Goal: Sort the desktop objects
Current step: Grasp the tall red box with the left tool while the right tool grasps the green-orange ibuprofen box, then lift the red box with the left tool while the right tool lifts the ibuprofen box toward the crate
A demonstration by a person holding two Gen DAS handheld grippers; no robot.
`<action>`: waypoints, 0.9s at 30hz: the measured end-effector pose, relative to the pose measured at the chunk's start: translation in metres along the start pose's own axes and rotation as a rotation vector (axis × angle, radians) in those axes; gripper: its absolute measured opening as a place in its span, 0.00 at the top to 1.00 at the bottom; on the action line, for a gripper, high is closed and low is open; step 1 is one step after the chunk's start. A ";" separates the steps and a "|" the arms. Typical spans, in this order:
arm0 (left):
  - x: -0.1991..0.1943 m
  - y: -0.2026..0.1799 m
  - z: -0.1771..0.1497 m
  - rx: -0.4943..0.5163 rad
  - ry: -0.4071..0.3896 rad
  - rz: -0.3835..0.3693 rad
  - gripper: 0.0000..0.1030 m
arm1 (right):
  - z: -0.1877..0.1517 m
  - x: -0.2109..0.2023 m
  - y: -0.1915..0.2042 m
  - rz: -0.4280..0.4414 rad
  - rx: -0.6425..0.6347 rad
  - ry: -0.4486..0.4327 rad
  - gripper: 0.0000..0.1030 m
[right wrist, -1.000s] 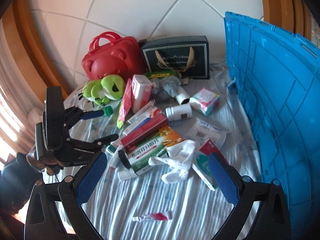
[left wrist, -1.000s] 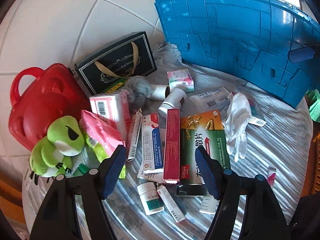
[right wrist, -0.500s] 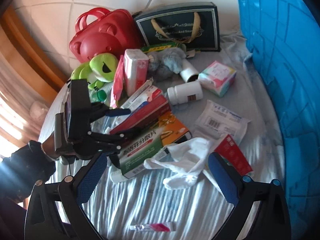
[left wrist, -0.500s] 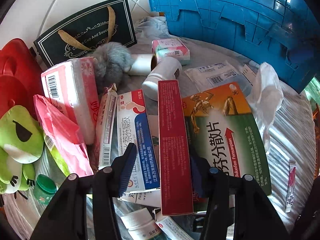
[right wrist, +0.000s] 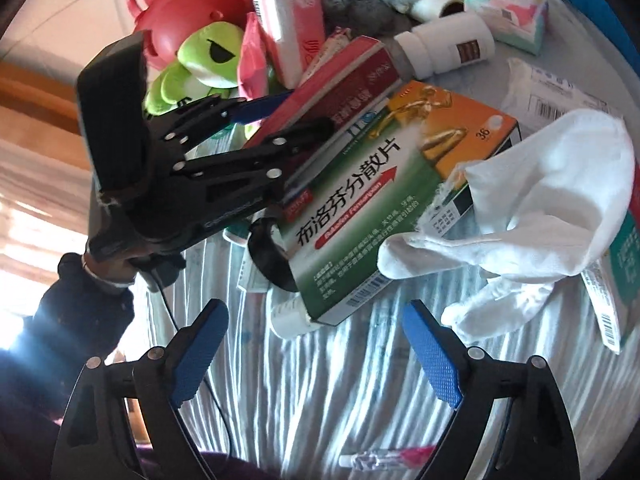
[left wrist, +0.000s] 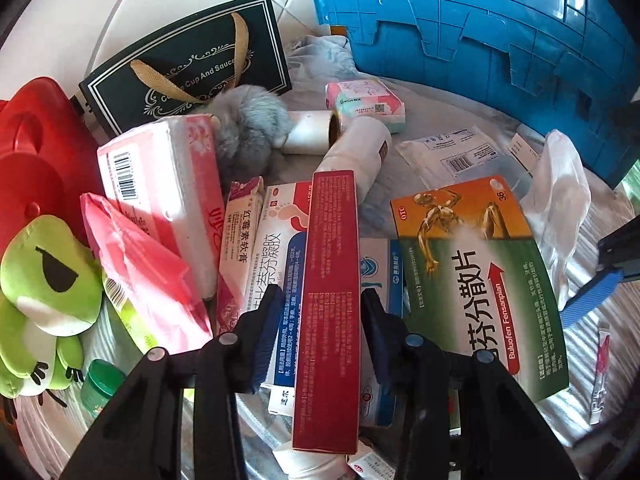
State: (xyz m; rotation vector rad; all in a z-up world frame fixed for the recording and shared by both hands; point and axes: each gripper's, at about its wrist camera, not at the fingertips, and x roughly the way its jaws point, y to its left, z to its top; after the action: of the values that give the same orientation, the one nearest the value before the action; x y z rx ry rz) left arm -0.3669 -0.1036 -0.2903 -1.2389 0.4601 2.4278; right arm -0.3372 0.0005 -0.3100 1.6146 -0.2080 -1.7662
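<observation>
A long dark red box (left wrist: 329, 304) lies on a pile of medicine boxes. My left gripper (left wrist: 322, 320) has its two fingers against the box's long sides, so it looks shut on it; the right wrist view shows the same hold on the red box (right wrist: 332, 88). A large green and orange box (left wrist: 472, 276) lies just right of it, with a white glove (right wrist: 536, 208) draped over its corner. My right gripper (right wrist: 316, 356) is open and empty, low over the striped cloth in front of the green box (right wrist: 384, 200).
A blue crate (left wrist: 480, 32) stands at the back right. A red case (left wrist: 32, 160), green frog plush (left wrist: 48, 296), pink tissue packs, a dark gift bag (left wrist: 188, 64), a white bottle (left wrist: 356, 152) and a small pink tube (right wrist: 384, 458) lie around.
My left gripper moved forward and closed around the dark red box. My right gripper moved down and closer to the green box and glove, still open.
</observation>
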 end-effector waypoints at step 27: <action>-0.040 -0.006 -0.041 -0.205 -0.005 -0.045 0.77 | 0.008 -0.023 0.031 -0.198 -0.198 -0.143 0.82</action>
State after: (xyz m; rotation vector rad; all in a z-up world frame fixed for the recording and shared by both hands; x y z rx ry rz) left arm -0.3135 -0.1245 -0.2810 -1.3095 0.1824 2.4880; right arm -0.3333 -0.0110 -0.2723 1.4077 0.0620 -1.9871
